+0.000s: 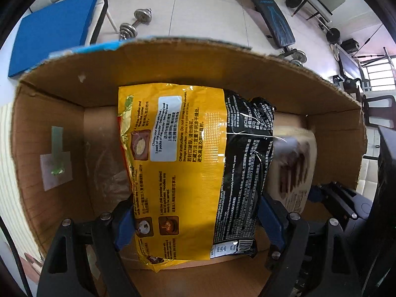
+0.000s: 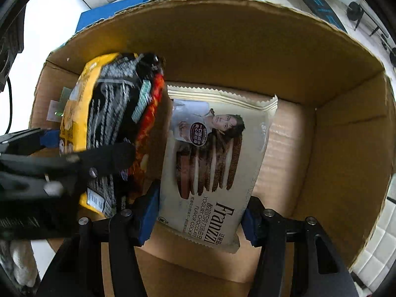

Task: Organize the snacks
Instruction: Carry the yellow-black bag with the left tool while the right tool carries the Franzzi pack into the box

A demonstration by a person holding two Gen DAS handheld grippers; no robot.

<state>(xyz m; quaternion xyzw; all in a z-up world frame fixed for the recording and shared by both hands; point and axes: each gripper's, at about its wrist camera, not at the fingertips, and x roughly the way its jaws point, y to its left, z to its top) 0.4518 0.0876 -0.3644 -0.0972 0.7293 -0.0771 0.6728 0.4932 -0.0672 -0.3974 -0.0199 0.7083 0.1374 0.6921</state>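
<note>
Midway: left tongs (image 1: 198, 220) pinching noodle packs (image 1: 195, 173), right tongs (image 2: 200, 215) pinching cookie bag (image 2: 210, 168), both inside cardboard box (image 2: 346, 136); release remains

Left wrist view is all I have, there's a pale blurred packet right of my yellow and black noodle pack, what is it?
Observer: A cream Franzzi yogurt chocolate cookie packet, printed with stacked cookies and a man's photo.
Operator: Is anything holding it?
Observer: The right gripper has blue fingers on both of its sides.
Operator: What's on my noodle pack's far face?
Observer: The yellow and black noodle pack shows orange-red print there, beside the cookie packet.
Operator: Room to the right?
Observer: Bare floor of the brown cardboard box shows right of the cookies.
</note>
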